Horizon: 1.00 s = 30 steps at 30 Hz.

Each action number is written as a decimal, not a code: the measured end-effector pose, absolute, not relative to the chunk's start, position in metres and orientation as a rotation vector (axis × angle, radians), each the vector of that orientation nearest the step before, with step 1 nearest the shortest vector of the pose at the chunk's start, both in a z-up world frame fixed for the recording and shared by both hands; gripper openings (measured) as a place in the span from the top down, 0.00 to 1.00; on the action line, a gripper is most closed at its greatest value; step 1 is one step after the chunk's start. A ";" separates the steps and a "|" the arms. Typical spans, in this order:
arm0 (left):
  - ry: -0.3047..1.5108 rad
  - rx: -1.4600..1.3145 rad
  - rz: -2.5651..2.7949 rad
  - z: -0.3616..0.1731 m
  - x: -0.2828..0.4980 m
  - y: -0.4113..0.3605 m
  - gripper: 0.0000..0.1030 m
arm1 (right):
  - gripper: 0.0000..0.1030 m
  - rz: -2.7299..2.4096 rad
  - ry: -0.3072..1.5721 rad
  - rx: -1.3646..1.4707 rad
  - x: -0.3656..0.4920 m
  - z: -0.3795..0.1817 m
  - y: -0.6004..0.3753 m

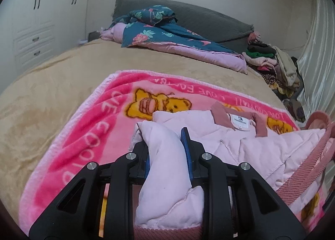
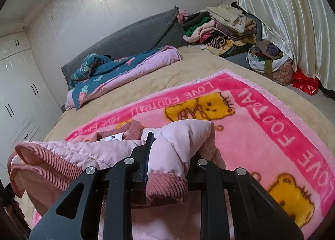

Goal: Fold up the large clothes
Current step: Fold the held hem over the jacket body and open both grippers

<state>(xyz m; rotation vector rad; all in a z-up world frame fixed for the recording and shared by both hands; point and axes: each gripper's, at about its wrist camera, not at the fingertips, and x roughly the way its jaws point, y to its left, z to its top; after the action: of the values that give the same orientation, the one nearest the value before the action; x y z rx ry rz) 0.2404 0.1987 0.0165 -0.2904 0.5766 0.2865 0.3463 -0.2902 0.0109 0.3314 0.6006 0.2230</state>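
A pale pink quilted jacket (image 1: 240, 145) with dusty-rose corduroy trim and collar lies on a pink cartoon-bear blanket (image 1: 88, 135) on the bed. My left gripper (image 1: 165, 145) is shut on a thick fold of the jacket, near its left side. The jacket also shows in the right wrist view (image 2: 90, 152), on the same blanket (image 2: 261, 135). My right gripper (image 2: 169, 147) is shut on a bunched part of the jacket with a corduroy cuff (image 2: 165, 187) hanging below. Its right finger is hidden by fabric. The white neck label (image 1: 239, 123) faces up.
The blanket lies on a beige bedspread (image 1: 52, 76). A folded teal floral quilt (image 1: 167, 36) lies at the grey headboard (image 1: 209, 20). A pile of clothes (image 2: 226, 28) sits at the far bed corner, bags (image 2: 270, 61) on the floor by a curtain. White wardrobes (image 1: 35, 26) stand to the left.
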 end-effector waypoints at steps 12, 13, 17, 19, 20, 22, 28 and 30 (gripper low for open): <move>0.586 -0.357 0.269 -0.004 0.269 0.208 0.83 | 0.25 0.311 0.631 0.448 0.365 0.010 -0.298; 0.589 -0.356 0.265 -0.005 0.271 0.208 0.82 | 0.19 0.300 0.600 0.439 0.361 0.014 -0.299; 0.589 -0.340 0.248 -0.005 0.275 0.207 0.79 | 0.09 0.293 0.537 0.393 0.349 0.023 -0.298; 0.586 -0.334 0.234 -0.004 0.276 0.206 0.75 | 0.08 0.271 0.538 0.358 0.345 0.020 -0.298; 0.582 -0.330 0.227 -0.003 0.276 0.205 0.73 | 0.08 0.264 0.549 0.342 0.345 0.016 -0.298; 0.575 -0.333 0.225 -0.001 0.276 0.204 0.70 | 0.08 0.228 0.585 0.300 0.343 0.005 -0.297; 0.531 -0.339 0.180 0.011 0.272 0.195 0.35 | 0.08 0.170 0.632 0.187 0.331 -0.029 -0.294; 0.512 -0.323 0.175 0.018 0.269 0.189 0.29 | 0.08 0.170 0.641 0.166 0.329 -0.036 -0.294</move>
<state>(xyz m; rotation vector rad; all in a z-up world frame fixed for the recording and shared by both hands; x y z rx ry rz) 0.2685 0.1888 0.0178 -0.3227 0.5118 0.1754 0.3286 -0.2940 -0.0359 0.1657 0.6406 0.1702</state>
